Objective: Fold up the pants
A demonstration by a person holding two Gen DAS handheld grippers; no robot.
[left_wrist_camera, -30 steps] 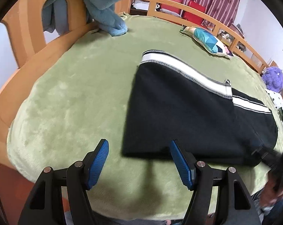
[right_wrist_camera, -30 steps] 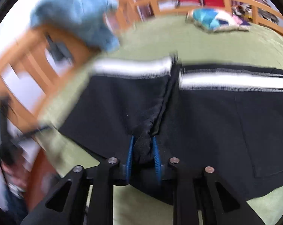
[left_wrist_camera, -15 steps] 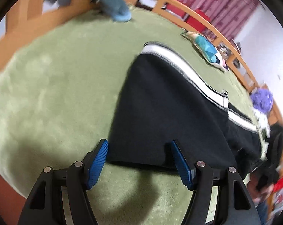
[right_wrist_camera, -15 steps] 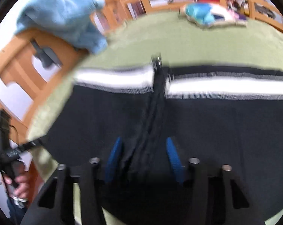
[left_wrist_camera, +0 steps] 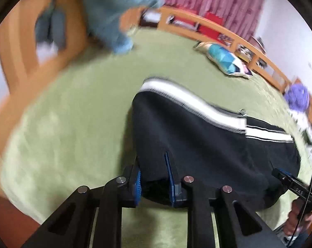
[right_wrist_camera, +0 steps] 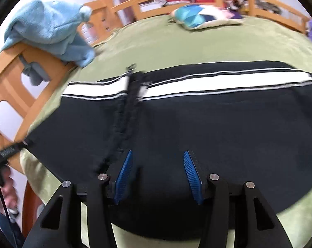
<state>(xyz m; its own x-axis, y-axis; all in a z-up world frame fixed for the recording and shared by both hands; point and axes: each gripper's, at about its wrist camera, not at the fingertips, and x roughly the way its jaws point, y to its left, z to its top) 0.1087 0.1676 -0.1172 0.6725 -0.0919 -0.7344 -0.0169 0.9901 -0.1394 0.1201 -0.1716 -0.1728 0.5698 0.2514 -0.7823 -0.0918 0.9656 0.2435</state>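
**Q:** Where did the pants lie, and how did your left fingers stand?

**A:** The black pants [left_wrist_camera: 207,144], marked by a white side stripe [left_wrist_camera: 189,101], lay spread across the green blanket [left_wrist_camera: 73,124] of a bed with a wooden frame [right_wrist_camera: 21,82]. My left gripper [left_wrist_camera: 153,177] had just been closing. Its blue pads [left_wrist_camera: 169,177] pinched the near edge of the pants, a bunched fold of black cloth caught between them.

**Q:** And your right fingers?

**A:** My right gripper [right_wrist_camera: 158,175] had just been opening. Its blue pads [right_wrist_camera: 123,175] stood apart over the black cloth, with the fabric lying slack beneath and between them, gripped by neither. A ridge of folded cloth [right_wrist_camera: 122,124] ran from the left pad up to the stripe.

**Q:** What else appeared in the views?

**A:** A light blue towel [right_wrist_camera: 50,33] hung over the bed's end board, touching the blanket's corner. A teal-patterned pillow [right_wrist_camera: 199,17] rested near the far rail, well apart from the pants. In the left view my right hand [left_wrist_camera: 298,221] showed at the lower right edge, beside the blanket.
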